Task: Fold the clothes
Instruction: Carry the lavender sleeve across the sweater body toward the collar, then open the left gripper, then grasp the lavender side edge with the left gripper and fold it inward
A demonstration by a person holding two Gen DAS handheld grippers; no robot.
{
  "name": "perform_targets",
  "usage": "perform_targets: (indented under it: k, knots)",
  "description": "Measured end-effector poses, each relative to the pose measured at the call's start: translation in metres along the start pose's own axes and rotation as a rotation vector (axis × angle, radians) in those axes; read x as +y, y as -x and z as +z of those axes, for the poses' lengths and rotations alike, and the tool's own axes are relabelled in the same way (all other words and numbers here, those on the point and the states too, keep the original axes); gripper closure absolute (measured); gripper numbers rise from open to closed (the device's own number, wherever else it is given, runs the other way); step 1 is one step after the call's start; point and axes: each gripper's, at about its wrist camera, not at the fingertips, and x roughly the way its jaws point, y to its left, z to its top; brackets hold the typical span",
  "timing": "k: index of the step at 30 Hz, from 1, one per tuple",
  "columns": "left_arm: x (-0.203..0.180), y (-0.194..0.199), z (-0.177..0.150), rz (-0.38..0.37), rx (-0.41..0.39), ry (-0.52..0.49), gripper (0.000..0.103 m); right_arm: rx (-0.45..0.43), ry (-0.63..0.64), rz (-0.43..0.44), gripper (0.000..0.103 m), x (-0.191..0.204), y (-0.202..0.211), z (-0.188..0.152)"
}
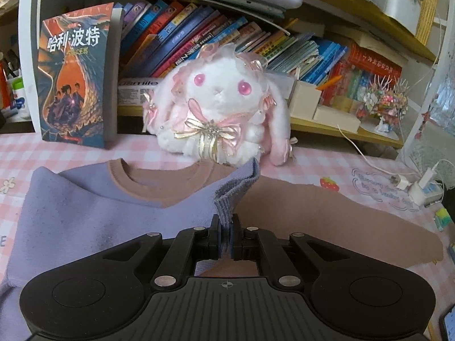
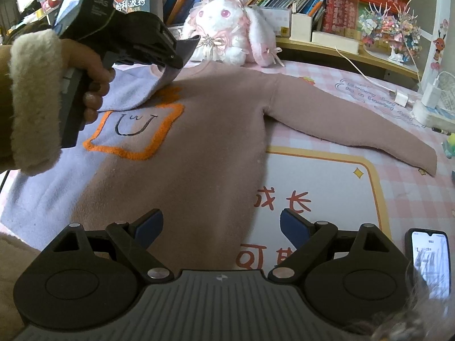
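A sweater, half purple and half dusty pink, lies flat on the table with an orange-outlined smiley patch on its chest. Its pink right sleeve stretches out to the right. My left gripper is shut on the ribbed purple cuff of the left sleeve and holds it lifted over the sweater's chest; it shows in the right wrist view above the collar area. My right gripper is open and empty, hovering over the sweater's lower hem.
A white and pink plush rabbit sits behind the collar, in front of a bookshelf. A Harry Potter book stands at the left. A charger and cable lie at the right. A phone lies near the front right.
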Motion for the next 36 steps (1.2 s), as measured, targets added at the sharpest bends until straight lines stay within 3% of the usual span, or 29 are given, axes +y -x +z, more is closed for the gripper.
perform_targets:
  k: [2,4,7,9,11,14,16,19,25,28,32,35,36]
  knots:
    - [-0.004,0.001,0.000,-0.042,0.011,0.002,0.087,-0.002,-0.002,-0.004,0.014,0.000,0.002,-0.001]
    - [-0.011,0.009,0.000,-0.123,0.008,-0.023,0.066,-0.004,-0.003,-0.006,0.014,-0.001,0.004,-0.001]
    - [-0.023,0.040,-0.005,-0.197,-0.057,-0.084,0.042,-0.005,0.000,0.003,0.014,0.000,0.005,-0.002]
    - [-0.020,0.065,-0.012,-0.216,-0.099,-0.110,0.040,-0.004,0.008,0.015,0.014,0.003,0.004,-0.002]
    - [-0.006,0.086,-0.026,-0.168,-0.112,-0.112,0.040,-0.003,0.019,0.031,0.014,0.006,0.004,-0.002]
    - [0.027,0.107,-0.054,-0.003,-0.083,-0.115,0.040,0.004,0.022,0.038,0.014,0.011,0.002,-0.004]
    - [0.047,0.117,-0.071,0.060,-0.054,-0.087,0.039,0.009,0.020,0.037,0.014,0.013,0.001,-0.005]
    - [0.077,0.133,-0.096,0.151,-0.012,-0.042,0.027,0.012,-0.003,0.012,0.014,0.013,0.003,-0.008]
    - [0.137,0.165,-0.146,0.333,0.074,0.047,0.026,0.024,-0.076,-0.070,0.017,0.009,0.006,-0.015]
    - [0.148,0.161,-0.149,0.302,0.109,0.098,0.026,0.033,-0.115,-0.097,0.019,0.008,0.007,-0.018]
    - [0.160,0.159,-0.154,0.256,0.138,0.142,0.028,0.057,-0.141,-0.115,0.038,0.013,0.007,-0.022]
    - [0.165,0.160,-0.155,0.244,0.138,0.152,0.039,0.073,-0.154,-0.127,0.052,0.017,0.006,-0.024]
    - [0.167,0.160,-0.155,0.244,0.134,0.154,0.053,0.079,-0.159,-0.133,0.055,0.017,0.006,-0.025]
